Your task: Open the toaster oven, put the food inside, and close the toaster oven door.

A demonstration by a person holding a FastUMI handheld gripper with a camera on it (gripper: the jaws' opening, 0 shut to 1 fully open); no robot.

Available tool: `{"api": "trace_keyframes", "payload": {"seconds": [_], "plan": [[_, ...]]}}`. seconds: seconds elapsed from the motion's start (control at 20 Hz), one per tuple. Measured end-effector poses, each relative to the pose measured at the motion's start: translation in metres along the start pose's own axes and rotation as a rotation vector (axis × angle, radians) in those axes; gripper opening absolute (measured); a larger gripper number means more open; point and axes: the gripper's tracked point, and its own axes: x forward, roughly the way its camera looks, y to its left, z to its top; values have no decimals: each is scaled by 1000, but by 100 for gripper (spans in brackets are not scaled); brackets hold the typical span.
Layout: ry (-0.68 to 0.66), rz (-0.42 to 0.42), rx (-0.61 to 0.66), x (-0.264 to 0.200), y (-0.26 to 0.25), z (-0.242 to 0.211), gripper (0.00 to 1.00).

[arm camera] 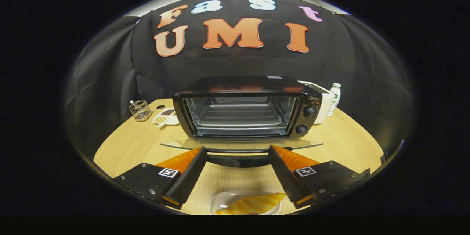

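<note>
The oven [244, 112] is seen on the table [139, 143], its glass door [240, 145] dropped flat toward the gripper [237, 152], whose fingers are spread apart and hold nothing. The food [251, 204] (a ridged, golden piece) is seen on a dish [220, 202] below and between the fingers, short of the door's handle [237, 159].

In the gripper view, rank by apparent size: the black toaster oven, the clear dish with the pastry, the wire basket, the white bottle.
1. Black toaster oven, door open, beyond the open gripper.
2. Clear dish holding the golden pastry, though nearness inflates it and it is partly cut off.
3. Small wire basket and white plastic bottle look alike; unranked.
</note>
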Motion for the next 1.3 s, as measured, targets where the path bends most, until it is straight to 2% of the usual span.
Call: {"api": "trace_keyframes", "payload": {"seconds": [0.7,0.8,0.95,1.1,1.3], "plan": [[210,-38,49,10,-20,-98,99],[228,-40,59,12,-18,-103,99],[191,-55,92,2,-25,-88,99],[145,-120,116,-20,-35,-74,99],[104,-222,107,-53,-47,-81,99]]}}
